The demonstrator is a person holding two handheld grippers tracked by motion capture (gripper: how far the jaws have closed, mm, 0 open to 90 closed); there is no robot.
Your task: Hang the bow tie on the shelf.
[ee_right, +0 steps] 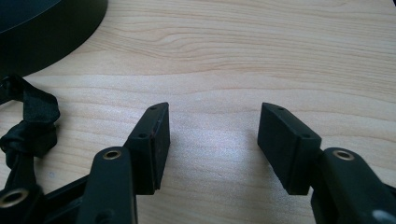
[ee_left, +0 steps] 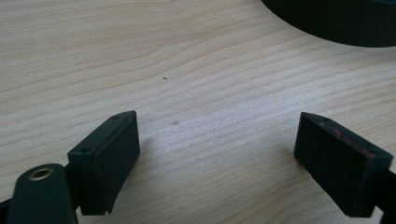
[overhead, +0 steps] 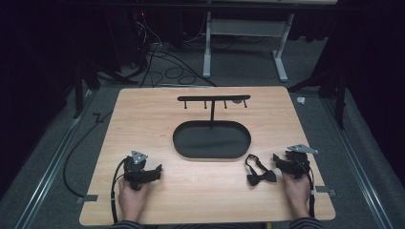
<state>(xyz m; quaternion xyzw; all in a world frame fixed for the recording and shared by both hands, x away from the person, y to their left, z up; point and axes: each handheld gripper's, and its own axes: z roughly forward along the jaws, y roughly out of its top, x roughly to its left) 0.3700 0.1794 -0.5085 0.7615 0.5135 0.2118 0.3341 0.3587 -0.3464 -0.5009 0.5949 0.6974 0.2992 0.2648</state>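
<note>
- Right tool (overhead: 276,158) – jaws wide, empty – rests beside the bow tie (overhead: 260,177), likely ready to grasp.
- Left tool (overhead: 159,168) also open, idle on the bench (overhead: 143,119).

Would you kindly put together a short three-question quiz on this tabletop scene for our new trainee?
1. True or false: the right gripper has its fingers shut on the bow tie.
2. Which gripper lies nearer the bow tie: A) the left gripper, B) the right gripper?
3. Fill in: on the wooden table, the hanger stand's post rises from the far edge of a black oval ____.

Key
1. False: the fingers stand apart over bare wood, with the bow tie lying beside them.
2. B.
3. Tray.
</note>
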